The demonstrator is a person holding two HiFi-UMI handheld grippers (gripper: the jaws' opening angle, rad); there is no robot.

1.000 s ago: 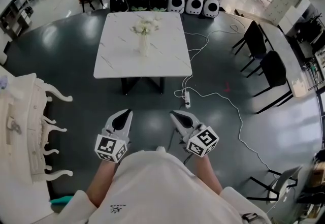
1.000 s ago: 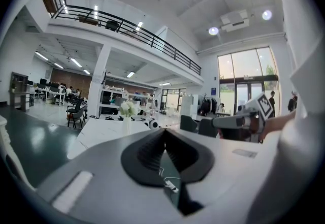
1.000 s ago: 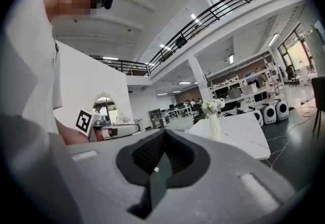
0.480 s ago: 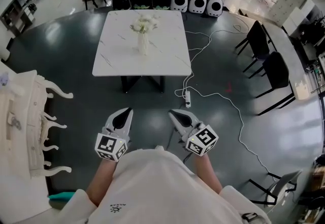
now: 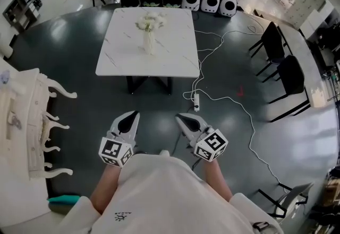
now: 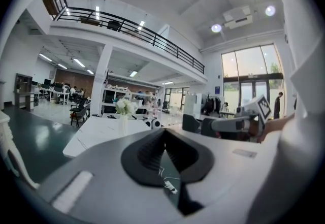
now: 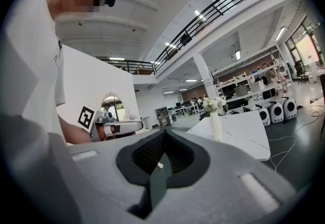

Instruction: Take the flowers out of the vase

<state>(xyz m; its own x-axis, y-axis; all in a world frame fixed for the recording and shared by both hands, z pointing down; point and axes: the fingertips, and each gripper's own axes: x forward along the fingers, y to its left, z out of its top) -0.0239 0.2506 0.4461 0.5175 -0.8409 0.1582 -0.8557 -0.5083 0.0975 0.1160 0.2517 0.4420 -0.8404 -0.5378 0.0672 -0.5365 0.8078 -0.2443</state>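
Toward the top centre of the head view, a white table (image 5: 122,63) carries a pale vase (image 5: 150,44), with the white flowers (image 5: 149,23) standing in it. The vase stands on the table's far half. Low in the frame, the left gripper (image 5: 132,115) and right gripper (image 5: 180,118) are side by side over dark floor, well apart from the table. Each gripper's own view shows its jaws pressed together with nothing between them. A white power strip (image 5: 196,102) lies on the floor between the right gripper and the table.
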